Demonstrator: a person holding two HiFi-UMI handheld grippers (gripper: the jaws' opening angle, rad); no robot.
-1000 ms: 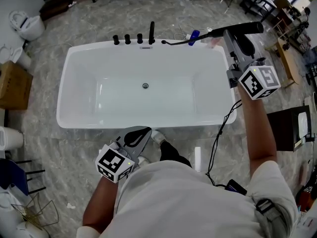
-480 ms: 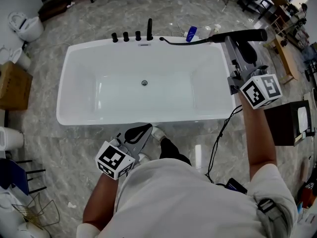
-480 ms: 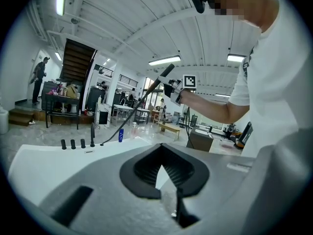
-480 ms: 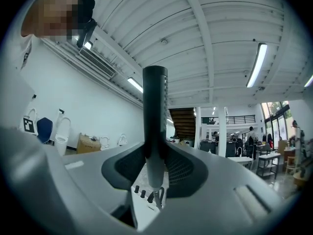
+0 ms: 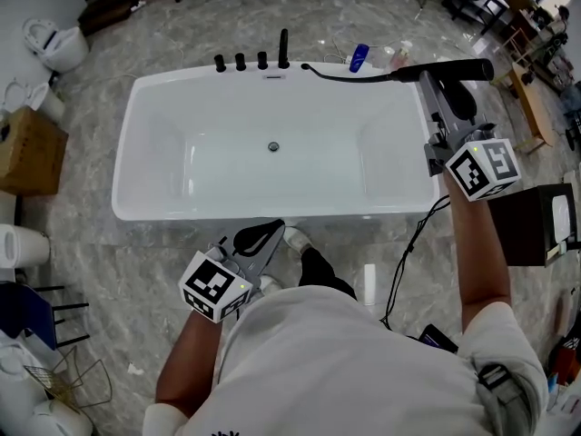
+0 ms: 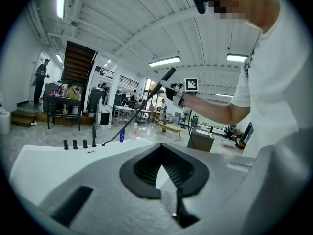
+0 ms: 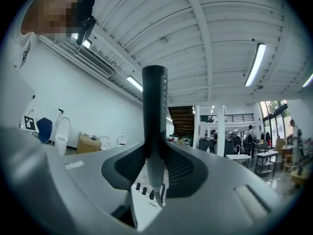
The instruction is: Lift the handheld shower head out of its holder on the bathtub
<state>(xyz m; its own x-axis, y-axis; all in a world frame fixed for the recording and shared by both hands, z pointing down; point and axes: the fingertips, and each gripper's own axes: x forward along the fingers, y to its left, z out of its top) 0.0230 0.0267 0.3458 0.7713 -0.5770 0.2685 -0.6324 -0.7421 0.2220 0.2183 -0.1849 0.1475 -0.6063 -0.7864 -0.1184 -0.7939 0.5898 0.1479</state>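
The black handheld shower head is out of its holder and hangs level over the tub's far right corner. My right gripper is shut on its handle. In the right gripper view the shower head stands upright between the pads of the right gripper. Its black hose runs back to the black taps on the far rim of the white bathtub. My left gripper is shut and holds nothing, just in front of the tub's near rim. The left gripper view shows the shower head raised at a distance.
A blue bottle stands behind the tub's far right corner. A cardboard box and toilets are on the left. A dark cabinet stands at the right, and a black cable trails over the marble floor.
My right gripper has carried the shower head a little way along the tub's right end, and the hose now runs straighter. My left gripper has hardly moved.
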